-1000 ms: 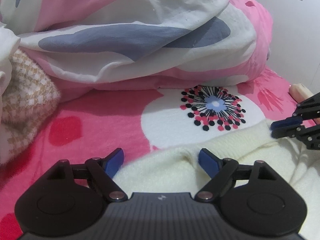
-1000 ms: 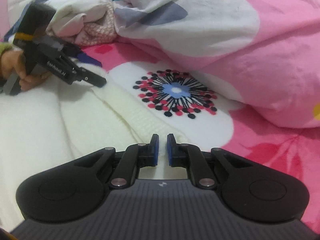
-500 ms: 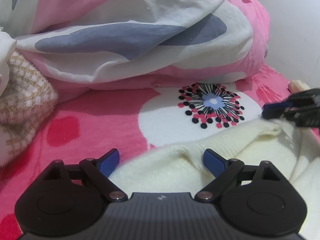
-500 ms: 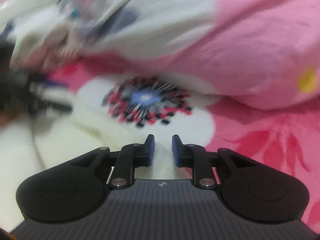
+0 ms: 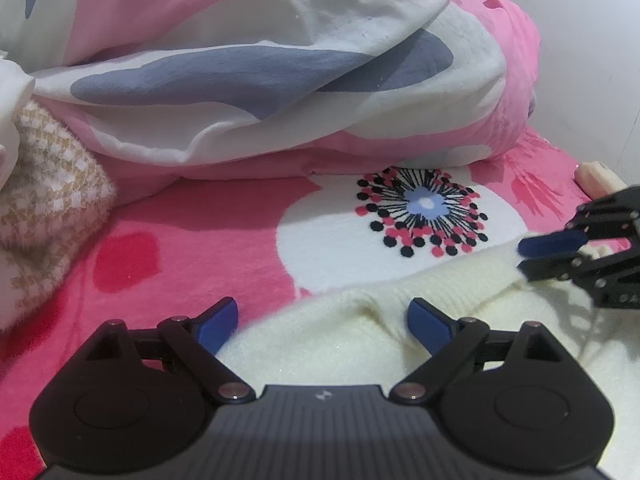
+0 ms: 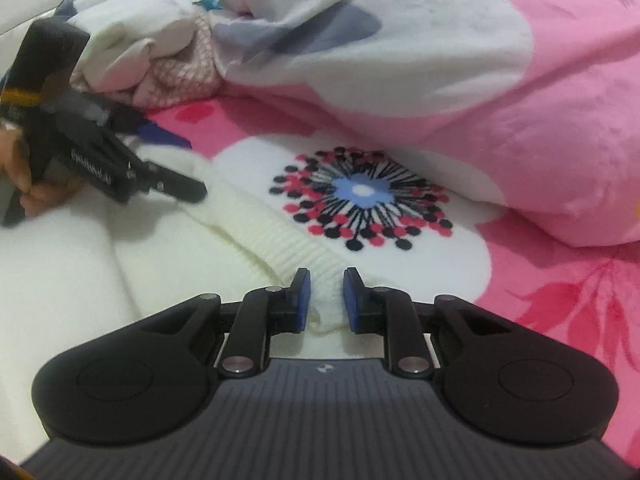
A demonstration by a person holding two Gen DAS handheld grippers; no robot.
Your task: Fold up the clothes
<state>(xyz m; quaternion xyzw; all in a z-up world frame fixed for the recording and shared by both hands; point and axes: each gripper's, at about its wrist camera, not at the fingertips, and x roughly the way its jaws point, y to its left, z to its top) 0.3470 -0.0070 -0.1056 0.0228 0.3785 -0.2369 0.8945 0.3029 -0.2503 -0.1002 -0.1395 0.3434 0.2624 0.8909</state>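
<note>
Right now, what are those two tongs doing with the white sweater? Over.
Left tongs wide open over cream sweater. Right tongs narrow, jaws just opened, sweater's ribbed edge between, not pinched. Pink duvet behind, clear.

Almost nothing could be read. In the right wrist view, the side of the left gripper [image 6: 172, 176], far to the left over the cream sweater [image 6: 80, 264], carried a line of pale lettering, but it was too blurred to make out. A small pale logo mark sat at the near centre of each gripper body, on the left gripper in its own view and on the right gripper [image 6: 325, 300] in its view; neither mark formed legible letters.
</note>
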